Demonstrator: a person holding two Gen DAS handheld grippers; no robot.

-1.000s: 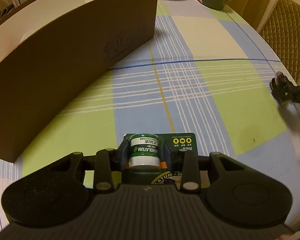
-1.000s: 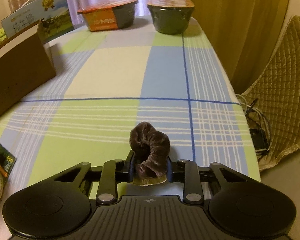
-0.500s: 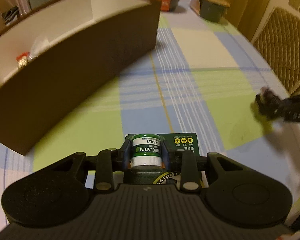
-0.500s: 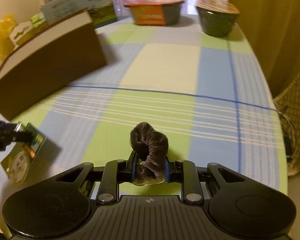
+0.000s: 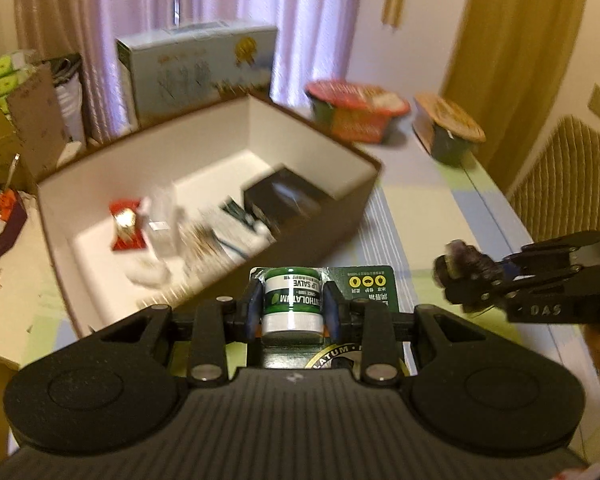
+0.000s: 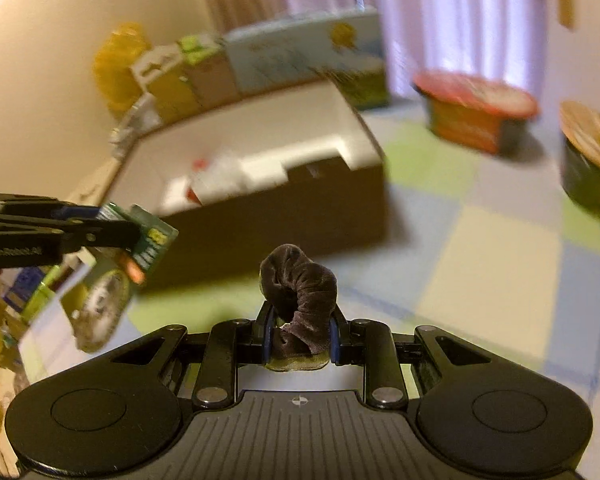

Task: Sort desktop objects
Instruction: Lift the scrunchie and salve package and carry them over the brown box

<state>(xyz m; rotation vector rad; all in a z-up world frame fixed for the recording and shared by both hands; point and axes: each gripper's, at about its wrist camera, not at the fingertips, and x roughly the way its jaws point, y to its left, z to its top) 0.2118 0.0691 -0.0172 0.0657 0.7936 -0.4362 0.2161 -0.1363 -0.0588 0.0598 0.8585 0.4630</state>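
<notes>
- Left gripper (image 5: 291, 312): clamped on a small lip-salve jar (image 5: 291, 300) w/ its green backing card (image 5: 366, 284) attached. Jar is off the table, in the air just near of the box's near wall.
- Right gripper (image 6: 300, 340): clamped on a dark velvet scrunchie (image 6: 300, 292), which sticks up between the fingers. Also off the table, over the checked cloth (image 6: 480, 264), near-right of the box.
- Brown box (image 5: 364, 196), white inside, sits on the left half of the table, open top. Already holds several bits: a red packet (image 5: 126, 224), a black case (image 5: 284, 200), white pieces and some blurred stuff in the middle, can't tell what.
- Judgement on progress: partly done. Some items are in the box; two more are picked up but not yet dropped in.
- Left to do, prob.: carry the jar over the near wall and let go; same for the scrunchie from the right side.
- No loose small items show on the cloth near the grippers, so these two may be the last, though the pics are blurred and don't cover the whole table.
- Two food bowls at the far end, a red-lid one (image 5: 356, 112) and a dark one (image 5: 448, 136), plus a milk carton (image 5: 196, 68) behind the box, stand apart; whether they count as things to sort can't be told.
- Risk: the backing card hangs below the jar and could catch the box's near wall.
</notes>
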